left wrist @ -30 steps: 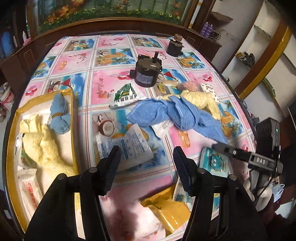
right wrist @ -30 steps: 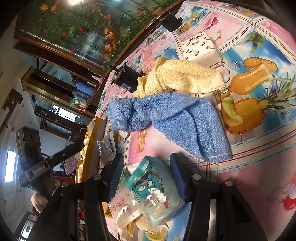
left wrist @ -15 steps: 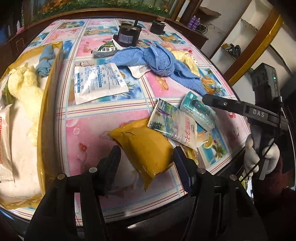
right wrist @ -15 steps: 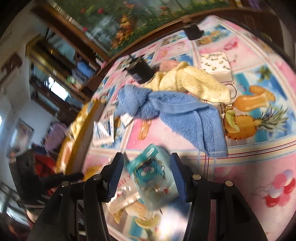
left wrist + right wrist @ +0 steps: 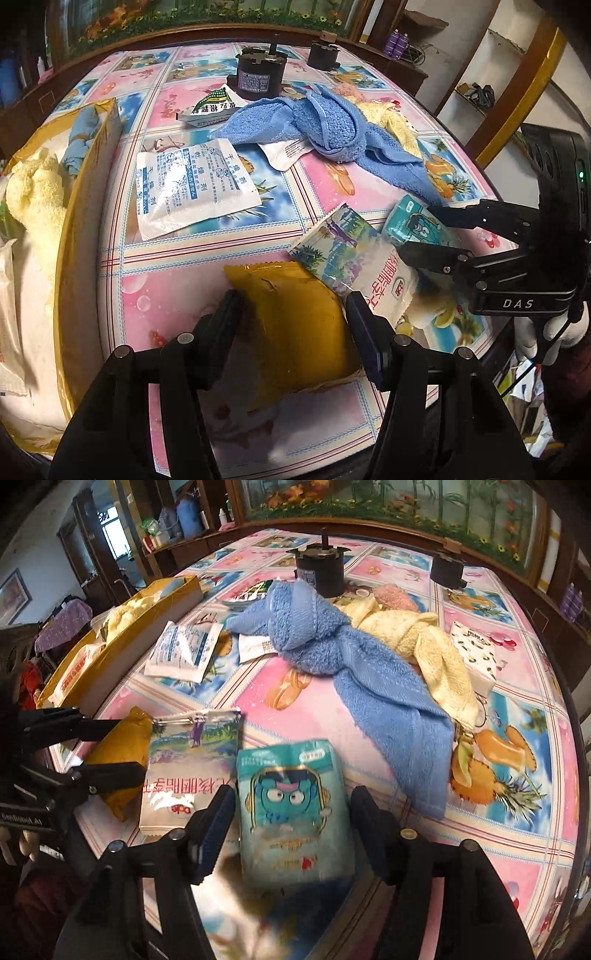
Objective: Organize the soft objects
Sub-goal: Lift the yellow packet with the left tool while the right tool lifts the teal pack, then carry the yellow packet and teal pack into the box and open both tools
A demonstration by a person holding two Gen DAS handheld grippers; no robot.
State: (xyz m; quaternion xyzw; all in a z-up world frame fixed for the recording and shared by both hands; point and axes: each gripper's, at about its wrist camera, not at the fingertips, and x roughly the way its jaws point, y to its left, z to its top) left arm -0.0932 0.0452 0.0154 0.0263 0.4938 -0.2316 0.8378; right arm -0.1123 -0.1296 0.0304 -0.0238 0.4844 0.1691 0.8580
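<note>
While lying flat near the front edge of the tabletop [image 5: 177,258], between the open fingers of the left gripper [image 5: 291,314], untouched: yellow packet [image 5: 299,325], long axis running away toward upper left. Further right, teal tissue pack [image 5: 291,812], also flat, long axis pointing away, inside the right gripper [image 5: 291,827], jaws just opened, not pressing. Possible trouble: snagging the overlapping white snack bag [image 5: 354,269] when closing, or pushing the yellow packet off the edge.

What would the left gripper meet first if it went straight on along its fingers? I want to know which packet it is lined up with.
Most likely the yellow packet: it lies between the left gripper's open fingers, flat on the table. How near the fingertips are to it is unclear.
</note>
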